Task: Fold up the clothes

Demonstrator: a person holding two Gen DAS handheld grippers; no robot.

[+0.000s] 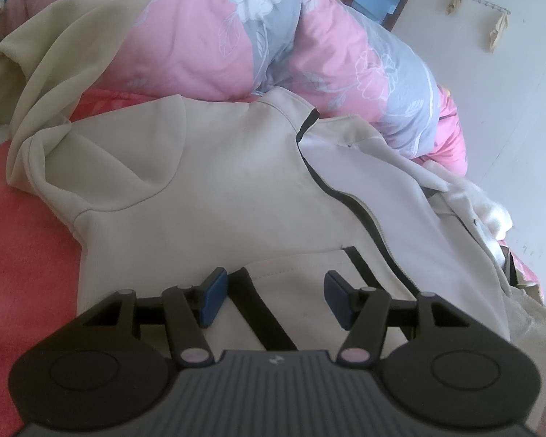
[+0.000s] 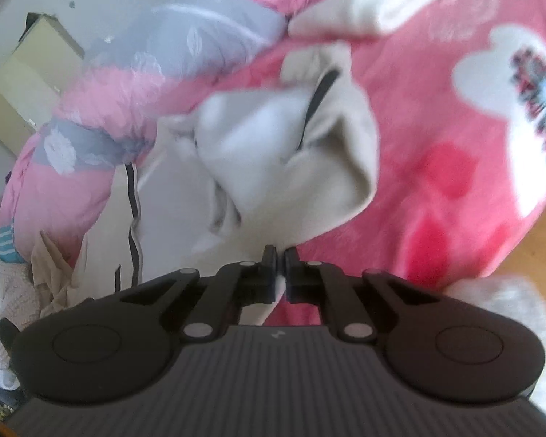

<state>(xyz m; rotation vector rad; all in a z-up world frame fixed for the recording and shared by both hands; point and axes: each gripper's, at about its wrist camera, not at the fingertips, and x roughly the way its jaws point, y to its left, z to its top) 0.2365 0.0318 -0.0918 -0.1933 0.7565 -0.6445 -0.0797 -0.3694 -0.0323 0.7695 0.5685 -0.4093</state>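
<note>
Now the cream zip-up hooded jacket [image 1: 214, 182] lies on the pink bed [image 1: 25, 255]; left gripper [image 1: 269, 300] fingers wide above its hem, right gripper [image 2: 279, 266] pinching its cloth.

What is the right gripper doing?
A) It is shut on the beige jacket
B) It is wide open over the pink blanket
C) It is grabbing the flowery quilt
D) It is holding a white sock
A: in the right wrist view the right gripper has its jaws squeezed together on a fold of the beige jacket, which bunches up from them.
</note>
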